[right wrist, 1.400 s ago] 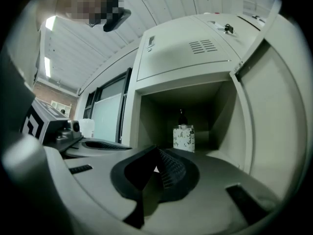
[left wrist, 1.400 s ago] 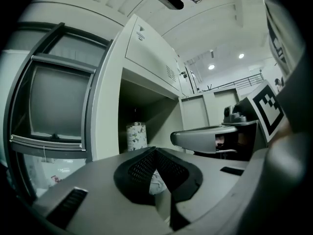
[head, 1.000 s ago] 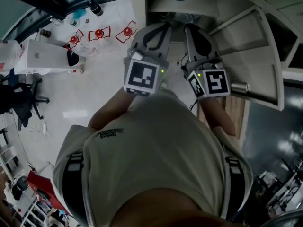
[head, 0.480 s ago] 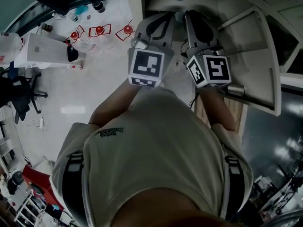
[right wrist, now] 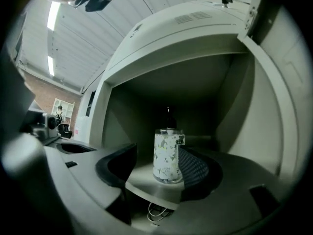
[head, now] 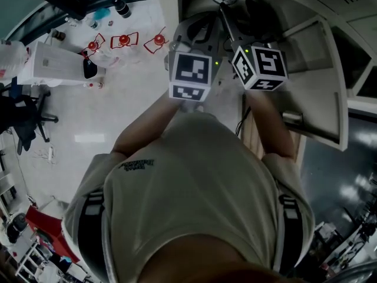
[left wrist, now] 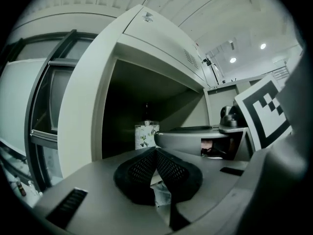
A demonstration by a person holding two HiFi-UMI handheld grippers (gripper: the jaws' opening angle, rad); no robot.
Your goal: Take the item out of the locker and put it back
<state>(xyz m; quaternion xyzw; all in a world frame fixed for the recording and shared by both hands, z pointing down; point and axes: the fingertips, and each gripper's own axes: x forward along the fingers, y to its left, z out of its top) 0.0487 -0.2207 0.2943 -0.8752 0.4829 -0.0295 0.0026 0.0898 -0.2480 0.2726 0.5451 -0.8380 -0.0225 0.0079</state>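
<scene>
On the pale floor (head: 88, 111), 3 red-framed objects (head: 123, 40) sit in a row. Just left of them stands a white box-shaped unit (head: 50, 63) with a dark patch on its near end. A dark bottle (head: 121, 7) stands farther up the floor. A black office chair (head: 26, 119) is at the left edge, and something red (head: 50, 232), too small to identify, lies at the lower left.

In the right gripper view, 2 strip lights (right wrist: 53, 14) run along the ribbed ceiling above a brick wall (right wrist: 43, 93), where a distant person (right wrist: 59, 114) stands. The left gripper view shows 2 round ceiling lamps (left wrist: 263, 46).
</scene>
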